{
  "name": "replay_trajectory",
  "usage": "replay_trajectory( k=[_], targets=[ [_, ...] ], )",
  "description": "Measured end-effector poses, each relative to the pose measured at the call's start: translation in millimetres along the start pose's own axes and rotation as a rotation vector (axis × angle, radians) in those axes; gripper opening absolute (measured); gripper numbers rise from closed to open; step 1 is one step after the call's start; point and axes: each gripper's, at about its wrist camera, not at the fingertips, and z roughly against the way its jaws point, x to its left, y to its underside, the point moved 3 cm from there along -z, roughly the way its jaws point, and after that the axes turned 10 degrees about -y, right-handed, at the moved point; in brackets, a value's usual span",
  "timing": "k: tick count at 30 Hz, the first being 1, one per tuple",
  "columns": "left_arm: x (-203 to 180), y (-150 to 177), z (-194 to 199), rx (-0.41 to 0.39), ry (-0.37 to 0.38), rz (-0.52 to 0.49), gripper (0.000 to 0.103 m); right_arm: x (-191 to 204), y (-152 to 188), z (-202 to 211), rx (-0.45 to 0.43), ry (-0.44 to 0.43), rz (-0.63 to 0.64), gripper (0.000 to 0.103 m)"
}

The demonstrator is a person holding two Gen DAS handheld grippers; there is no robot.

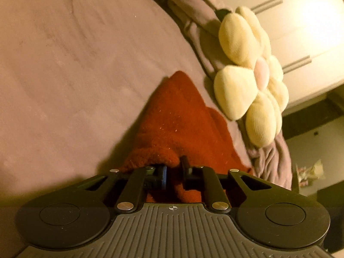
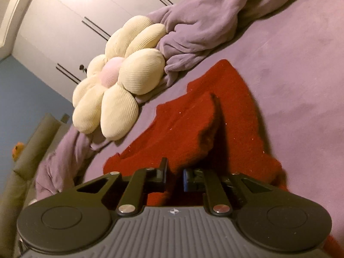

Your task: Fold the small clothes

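red garment [image 2: 193,118]: fuzzy knit | bed cover [image 2: 301,64]: soft matt cloth | flower cushion [image 2: 133,75]: ribbed plush

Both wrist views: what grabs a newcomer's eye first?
The red knit garment, lying rumpled on the purple bed cover, with the left gripper and right gripper each pinching its near edge. Next, the cream flower-shaped cushion with a pink centre, resting on a bunched purple blanket beyond the garment, white wardrobe doors behind.

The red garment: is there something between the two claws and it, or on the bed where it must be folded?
Nothing visible. The left claw and right claw are both shut on the red garment. The flower cushion lies beside it on the bed, apart from the cloth.
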Motion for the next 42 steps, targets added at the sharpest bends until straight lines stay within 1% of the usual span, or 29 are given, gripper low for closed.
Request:
replay_trajectory(
  k=[1, 2, 3, 4, 5, 6, 7, 8, 10, 12, 13, 14, 15, 17, 19, 20, 22, 25, 26, 27, 28, 29, 32, 34, 35, 36, 38, 40, 42],
  targets=[
    [-1, 2, 1, 0.005, -0.005, -0.028, 0.019, -2, 3, 4, 0.004, 0.023, -0.007, 0.018],
    [2, 3, 4, 0.003, -0.013, -0.053, 0.024, -6, 7, 10, 0.002, 0.029, -0.030, 0.021],
    [1, 5, 7, 0.001, -0.016, -0.081, 0.026, -9, 13, 17, 0.007, 0.015, -0.062, 0.024],
    [0, 7, 9, 0.000, -0.011, -0.097, 0.028, -11, 18, 23, 0.015, 0.000, -0.090, 0.032],
    [-1, 8, 9, 0.007, -0.004, -0.107, 0.032, -12, 24, 28, 0.021, -0.018, -0.114, 0.045],
    [-1, 10, 8, 0.015, 0.002, -0.108, 0.034, -11, 29, 31, 0.027, -0.044, -0.140, 0.052],
    [-2, 11, 7, 0.022, 0.003, -0.105, 0.034, -11, 32, 31, 0.034, -0.050, -0.159, 0.069],
    [-3, 12, 4, 0.030, -0.003, -0.099, 0.034, -10, 33, 29, 0.038, -0.047, -0.166, 0.072],
    [-4, 13, 2, 0.041, -0.011, -0.089, 0.034, -8, 29, 19, 0.033, -0.023, -0.157, 0.072],
    [-8, 13, 2, 0.036, -0.018, -0.098, 0.034, -9, 22, 8, 0.009, 0.018, -0.168, 0.065],
    [-10, 12, 3, 0.031, -0.027, -0.113, 0.034, -10, 18, 2, 0.005, 0.033, -0.171, 0.038],
    [-12, 13, 4, 0.023, -0.030, -0.129, 0.034, -11, 15, -3, 0.007, 0.047, -0.166, 0.015],
    [-14, 12, 4, 0.015, -0.035, -0.146, 0.033, -10, 11, -7, 0.005, 0.051, -0.147, 0.015],
    [-17, 13, 2, 0.010, -0.048, -0.169, 0.034, -6, 4, -5, -0.027, 0.066, -0.057, 0.014],
    [-18, 14, -4, 0.025, -0.050, -0.186, 0.036, -3, -2, -8, -0.060, 0.112, 0.062, 0.014],
    [-17, 16, -8, 0.031, -0.059, -0.201, 0.039, -7, -1, -12, -0.056, 0.129, 0.087, 0.013],
    [-16, 19, -9, 0.021, -0.062, -0.226, 0.042, -13, 5, -17, -0.054, 0.125, 0.116, 0.012],
    [-15, 22, -2, 0.038, -0.062, -0.261, 0.051, -7, 6, -14, -0.026, 0.119, 0.154, 0.015],
    [-15, 24, 5, 0.042, -0.059, -0.284, 0.055, -6, 6, -8, -0.012, 0.114, 0.138, 0.018],
    [-14, 26, 13, 0.039, -0.058, -0.314, 0.063, -4, 7, -1, 0.007, 0.105, 0.115, 0.021],
    [-12, 30, 21, 0.034, -0.064, -0.348, 0.067, -2, 11, 8, 0.023, 0.106, 0.101, 0.029],
    [-10, 36, 31, 0.030, -0.070, -0.382, 0.073, -1, 16, 18, 0.035, 0.103, 0.105, 0.031],
    [5, 55, 62, 0.041, -0.087, -0.474, 0.076, 3, 49, 57, 0.110, 0.096, 0.177, 0.031],
    [20, 69, 87, 0.050, -0.097, -0.513, 0.078, 1, 73, 91, 0.157, 0.104, 0.212, 0.031],
    [29, 77, 102, 0.055, -0.116, -0.534, 0.085, -1, 83, 108, 0.174, 0.108, 0.220, 0.031],
    [37, 83, 114, 0.052, -0.142, -0.548, 0.087, -2, 94, 130, 0.184, 0.108, 0.225, 0.031],
    [53, 97, 138, 0.052, -0.188, -0.589, 0.089, -5, 111, 169, 0.215, 0.124, 0.234, 0.032],
    [70, 110, 157, 0.077, -0.225, -0.608, 0.089, -9, 127, 209, 0.237, 0.154, 0.229, 0.033],
    [85, 120, 171, 0.121, -0.235, -0.608, 0.089, -12, 140, 239, 0.256, 0.187, 0.223, 0.041]
  ],
)
